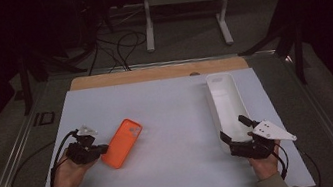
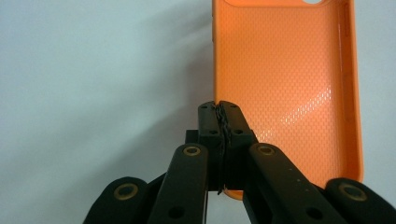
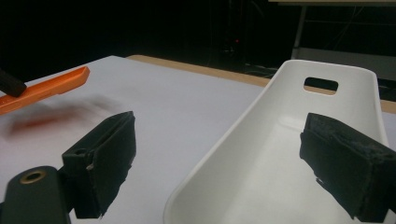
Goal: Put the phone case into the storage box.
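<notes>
An orange phone case (image 1: 122,142) lies hollow side up at the left of the white table top (image 1: 167,108). My left gripper (image 1: 105,148) is shut on the rim of the orange phone case (image 2: 285,84), its jaws pinched together over that edge (image 2: 219,114). In the right gripper view the orange phone case (image 3: 46,86) hangs a little above the table, with a shadow beneath it. My right gripper (image 1: 232,127) stands open at the near end of a long white tray (image 1: 226,99). One jaw is outside the tray wall (image 3: 219,154) and the other is inside; nothing is gripped.
The white tray runs from the near right toward the far edge and has a handle slot (image 3: 320,84) at its far end. A wooden strip (image 1: 156,72) borders the table's far edge. Stands and cables (image 1: 121,45) are on the dark floor beyond.
</notes>
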Available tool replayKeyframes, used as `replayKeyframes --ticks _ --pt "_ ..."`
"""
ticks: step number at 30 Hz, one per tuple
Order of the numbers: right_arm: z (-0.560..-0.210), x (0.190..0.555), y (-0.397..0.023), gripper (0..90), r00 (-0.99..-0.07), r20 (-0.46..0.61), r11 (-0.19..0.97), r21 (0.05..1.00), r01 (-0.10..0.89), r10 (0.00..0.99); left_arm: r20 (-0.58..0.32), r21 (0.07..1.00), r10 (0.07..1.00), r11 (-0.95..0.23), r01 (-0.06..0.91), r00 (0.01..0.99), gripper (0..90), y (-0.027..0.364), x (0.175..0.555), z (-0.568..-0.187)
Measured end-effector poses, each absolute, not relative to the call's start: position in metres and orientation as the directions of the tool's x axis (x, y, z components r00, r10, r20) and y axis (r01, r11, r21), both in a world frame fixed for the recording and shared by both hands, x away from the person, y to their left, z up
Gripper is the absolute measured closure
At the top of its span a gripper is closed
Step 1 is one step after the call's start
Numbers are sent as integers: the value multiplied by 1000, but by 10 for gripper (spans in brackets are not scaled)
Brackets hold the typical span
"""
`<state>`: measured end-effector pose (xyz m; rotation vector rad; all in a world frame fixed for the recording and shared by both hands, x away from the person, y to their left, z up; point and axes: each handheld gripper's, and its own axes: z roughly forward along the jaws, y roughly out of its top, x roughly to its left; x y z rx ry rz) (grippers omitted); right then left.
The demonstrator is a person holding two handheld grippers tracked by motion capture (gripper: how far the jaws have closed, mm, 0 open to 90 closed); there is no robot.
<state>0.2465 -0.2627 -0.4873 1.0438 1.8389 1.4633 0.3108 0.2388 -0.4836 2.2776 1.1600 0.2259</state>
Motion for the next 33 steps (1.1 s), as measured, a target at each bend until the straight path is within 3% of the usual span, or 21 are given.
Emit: replayKeyframes --ticks 33 --pt "-488 248 -263 106 -536 54 91 966 241 842 -86 643 810 -400 653 580 898 231 301 -475"
